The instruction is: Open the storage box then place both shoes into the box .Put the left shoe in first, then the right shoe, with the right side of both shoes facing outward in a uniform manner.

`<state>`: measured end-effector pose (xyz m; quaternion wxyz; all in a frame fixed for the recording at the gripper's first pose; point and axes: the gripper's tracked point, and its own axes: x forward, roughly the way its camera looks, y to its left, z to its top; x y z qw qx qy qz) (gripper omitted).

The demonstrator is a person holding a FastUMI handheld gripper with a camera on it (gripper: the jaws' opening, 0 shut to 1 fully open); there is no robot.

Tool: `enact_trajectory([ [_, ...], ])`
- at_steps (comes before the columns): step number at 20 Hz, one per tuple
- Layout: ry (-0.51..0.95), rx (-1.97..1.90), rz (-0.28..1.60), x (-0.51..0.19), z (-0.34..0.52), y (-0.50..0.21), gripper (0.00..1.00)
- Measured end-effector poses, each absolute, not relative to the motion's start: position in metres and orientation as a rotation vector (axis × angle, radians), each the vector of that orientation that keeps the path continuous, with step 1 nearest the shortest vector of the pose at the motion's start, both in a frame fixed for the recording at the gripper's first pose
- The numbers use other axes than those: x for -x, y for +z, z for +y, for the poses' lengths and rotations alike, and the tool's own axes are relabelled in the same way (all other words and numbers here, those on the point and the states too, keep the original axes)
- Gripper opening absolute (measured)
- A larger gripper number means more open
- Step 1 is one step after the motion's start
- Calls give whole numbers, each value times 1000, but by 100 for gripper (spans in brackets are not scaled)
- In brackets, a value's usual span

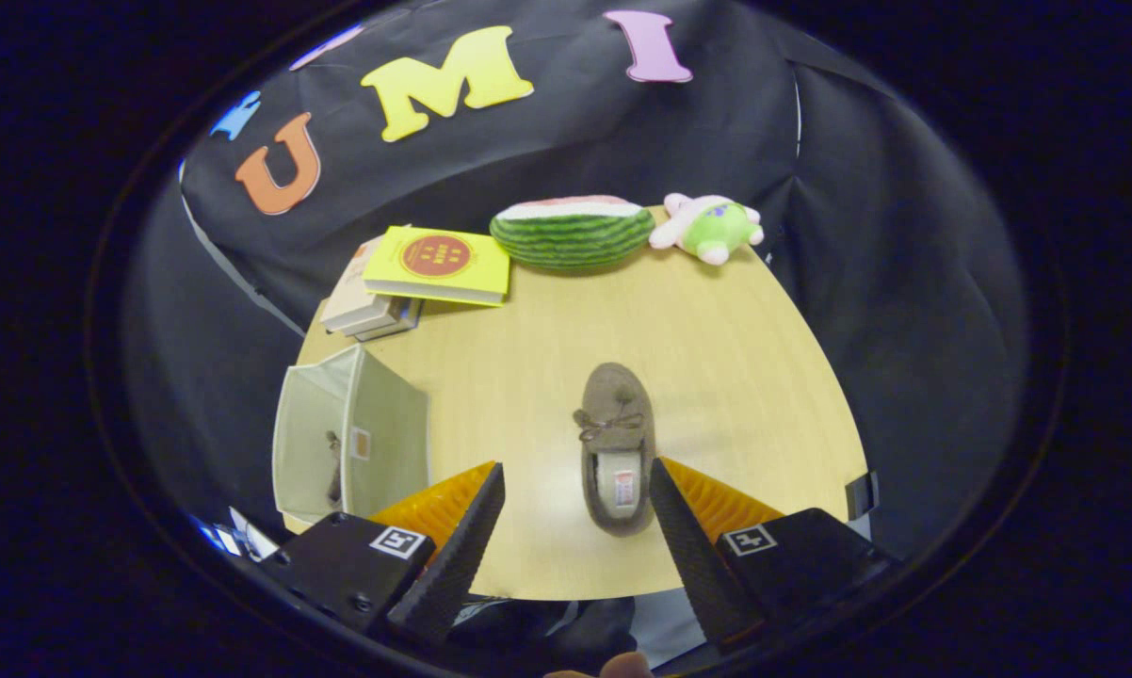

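Gripper (576, 485): fingers spread wide, holding nothing | Shoe (615, 449): on worktop (735, 377) between the fingertips, toe pointing away | Storage box (349, 443): open, beside the left finger, dark item inside.

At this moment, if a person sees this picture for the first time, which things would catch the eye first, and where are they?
The eye goes first to the brown slipper lying on the wooden table, between the fingertips of the open gripper. Next comes the open storage box at the table's edge, beside one finger. On the far side are a watermelon slice, a plush toy and a yellow book on a stack.
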<state>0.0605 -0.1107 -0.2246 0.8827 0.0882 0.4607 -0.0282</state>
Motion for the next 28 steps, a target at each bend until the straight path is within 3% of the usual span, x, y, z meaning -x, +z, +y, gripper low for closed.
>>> enact_trajectory([
  [12,-19,-222,1241,-85,-153,-352,99],
  [18,11,-298,1324,-79,-150,-378,92],
  [22,25,-409,1343,-77,-143,-389,74],
  [27,4,-411,1361,-75,-148,-392,32],
  [28,8,-398,1361,-74,-149,-391,28],
])
